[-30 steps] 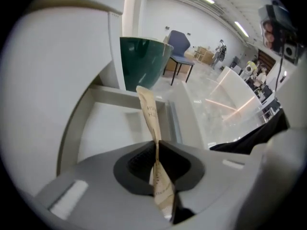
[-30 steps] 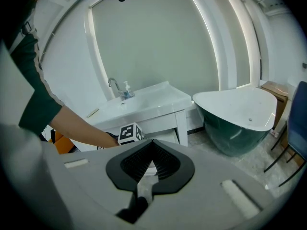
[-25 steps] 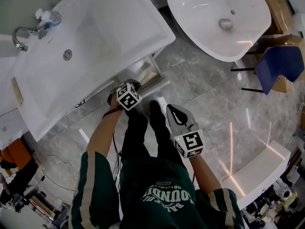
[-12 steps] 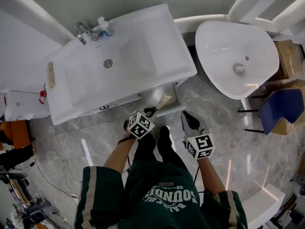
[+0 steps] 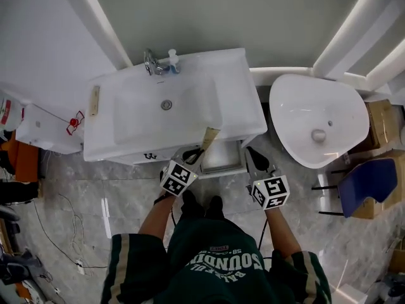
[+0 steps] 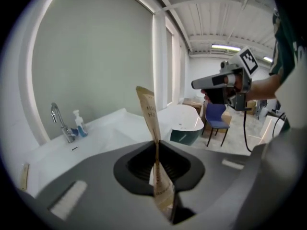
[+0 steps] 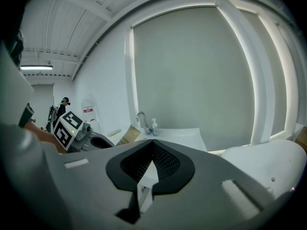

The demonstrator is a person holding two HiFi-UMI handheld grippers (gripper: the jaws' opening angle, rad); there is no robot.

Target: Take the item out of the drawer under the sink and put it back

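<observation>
**Left gripper holds a tan packet above the open drawer**

In the head view the person stands at the bottom of the frame, facing a white sink (image 5: 190, 116) that fills the upper middle. A faucet (image 5: 152, 62) and a soap bottle (image 5: 172, 61) stand at the sink's far edge. Below the sink's near edge, at frame centre, a drawer (image 5: 223, 170) is pulled out.

The left gripper (image 5: 195, 152) sits just left of the drawer, its marker cube lower left of it. Its jaws are clamped on a thin tan packet (image 5: 208, 137), which sticks up and to the right from the jaws and overlaps the sink's front edge. In the left gripper view the packet stands nearly upright at frame centre, pinched low down between the two pads, with dark print near its top that is too small to read.

The right gripper (image 5: 254, 157) is at the drawer's right side, well apart from the packet. In the right gripper view its jaws meet at the tips with nothing gripped between them; the other gripper and the packet show at that frame's left.

To the right of the sink stands a white tub (image 5: 316, 116). A blue chair (image 5: 370, 179) and a cardboard box (image 5: 381, 120) are at the right edge.
</observation>
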